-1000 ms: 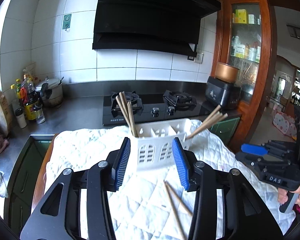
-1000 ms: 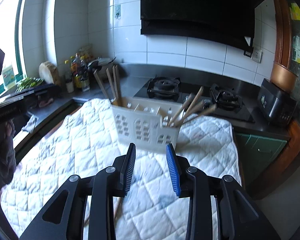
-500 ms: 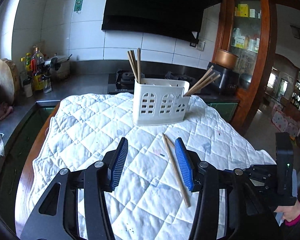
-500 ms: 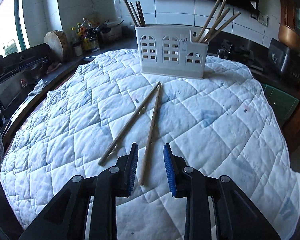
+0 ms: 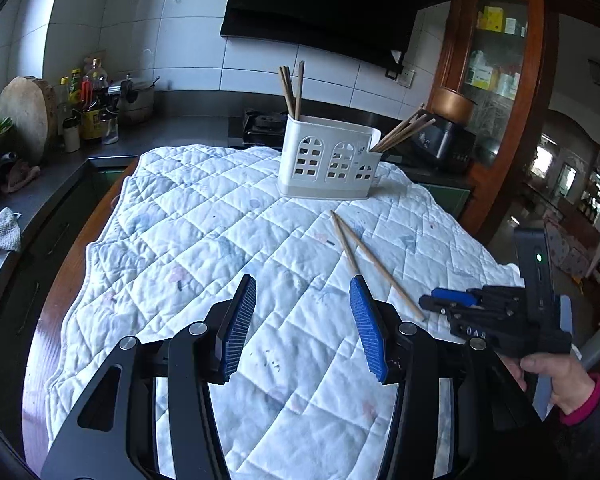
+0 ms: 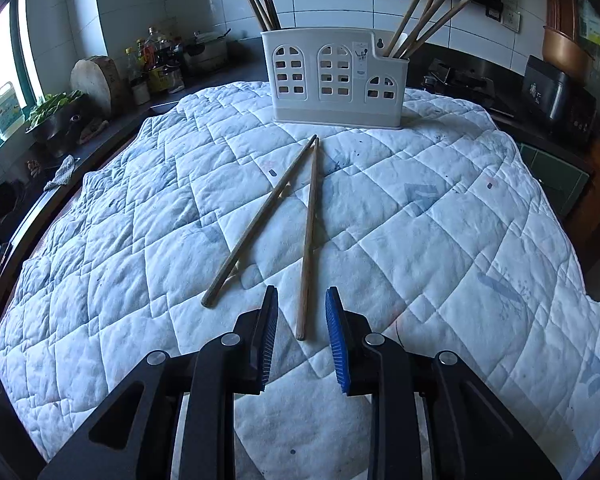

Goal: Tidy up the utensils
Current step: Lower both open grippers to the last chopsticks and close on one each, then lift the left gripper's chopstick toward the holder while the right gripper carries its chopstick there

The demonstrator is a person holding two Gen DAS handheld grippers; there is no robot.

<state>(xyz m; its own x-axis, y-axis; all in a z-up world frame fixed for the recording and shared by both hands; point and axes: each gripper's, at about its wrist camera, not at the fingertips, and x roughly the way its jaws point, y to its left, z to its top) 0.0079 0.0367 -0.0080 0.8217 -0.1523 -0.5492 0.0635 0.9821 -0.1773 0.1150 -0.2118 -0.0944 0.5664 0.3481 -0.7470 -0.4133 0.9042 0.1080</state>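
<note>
Two wooden chopsticks [image 6: 278, 200] lie flat on the quilted cloth, far tips touching, near ends spread apart in a V. A white perforated utensil holder [image 6: 336, 80] stands upright just beyond them, holding upright chopsticks [image 6: 260, 2] at its left end and leaning chopsticks [image 6: 424, 20] at its right end.

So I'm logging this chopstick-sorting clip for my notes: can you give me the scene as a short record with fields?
surface: quilted white cloth
holder: white caddy, upright, chopsticks standing at both ends
loose items: two chopsticks on the cloth, far tips nearly meeting
right gripper: jaws have just been closing, astride the near end of one chopstick, pads not touching it
left gripper: open, nothing between
</note>
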